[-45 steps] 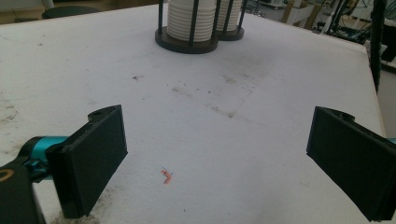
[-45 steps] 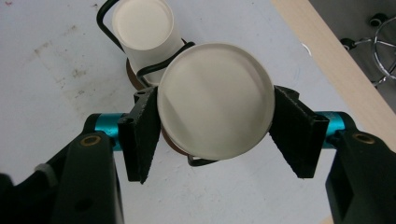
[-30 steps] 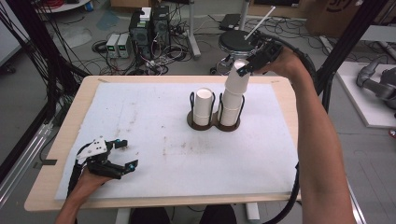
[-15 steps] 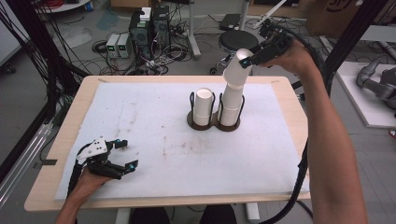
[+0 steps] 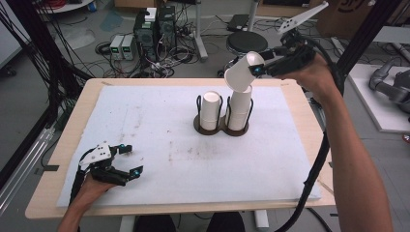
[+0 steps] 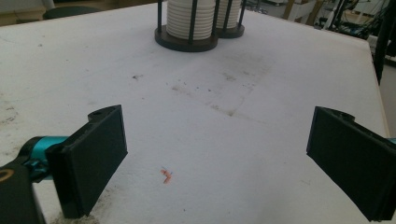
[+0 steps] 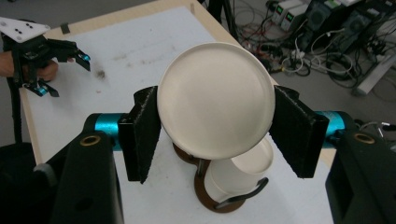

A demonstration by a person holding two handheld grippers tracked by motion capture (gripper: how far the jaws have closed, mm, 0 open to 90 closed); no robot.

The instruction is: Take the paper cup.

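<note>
A dark wire holder [image 5: 220,128] near the middle of the white pad [image 5: 145,111] carries two stacks of white paper cups, a left stack [image 5: 211,110] and a taller right stack [image 5: 240,107]. Above the right stack my right gripper [image 5: 256,68] is shut on one white cup [image 5: 243,71], tilted on its side and clear of the stack. In the right gripper view the cup's round bottom [image 7: 215,98] sits between both pads, with the right stack [image 7: 238,175] below it. My left gripper [image 5: 133,158] rests open at the pad's front left, its jaws wide apart [image 6: 224,158] with nothing between them, facing the cup stacks [image 6: 190,21].
The wooden table edge [image 5: 309,111] frames the pad. Behind the table stand a black stool [image 5: 246,43], computer boxes [image 5: 154,19] and loose cables on the floor. A black cable hangs from the right hand past the table's right side.
The right gripper has risen and moved back and to the right with the cup. The cup has come off the right stack and tipped over. The left gripper has stayed put.
</note>
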